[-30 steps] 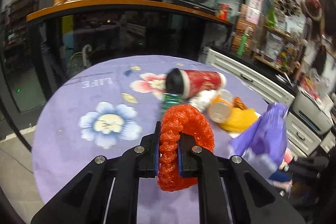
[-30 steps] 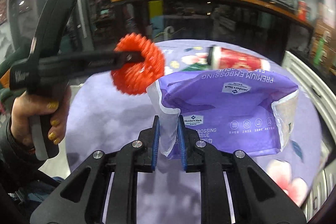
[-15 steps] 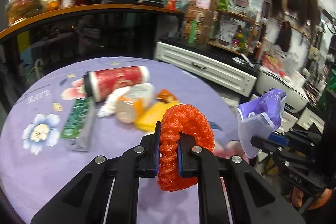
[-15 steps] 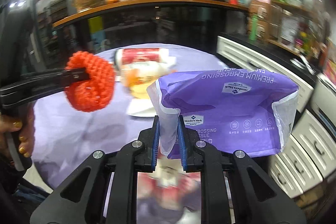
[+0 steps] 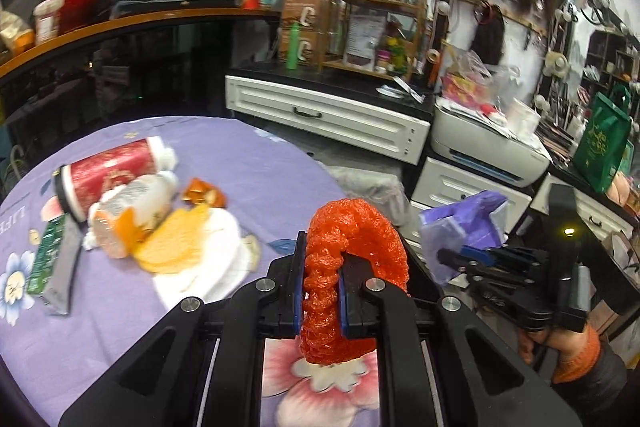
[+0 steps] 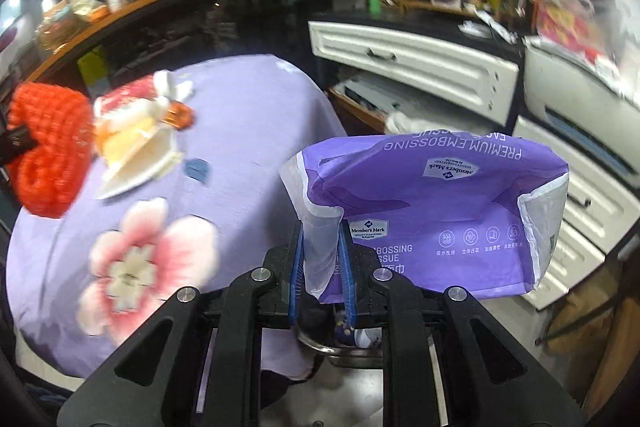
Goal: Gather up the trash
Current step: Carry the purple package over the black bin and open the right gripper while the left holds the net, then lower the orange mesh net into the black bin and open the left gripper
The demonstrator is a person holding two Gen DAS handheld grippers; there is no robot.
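Grippers are both clamping trash: left gripper pinching orange foam net, right gripper pinching purple tissue wrapper (beyond the table edge); releasing over a bin seems wise.

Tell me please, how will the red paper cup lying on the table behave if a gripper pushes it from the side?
The red paper cup lies on its side, so it would probably roll. It looks empty and light, so a small push may send it far. The white bottle rests against it and may block or move with it.
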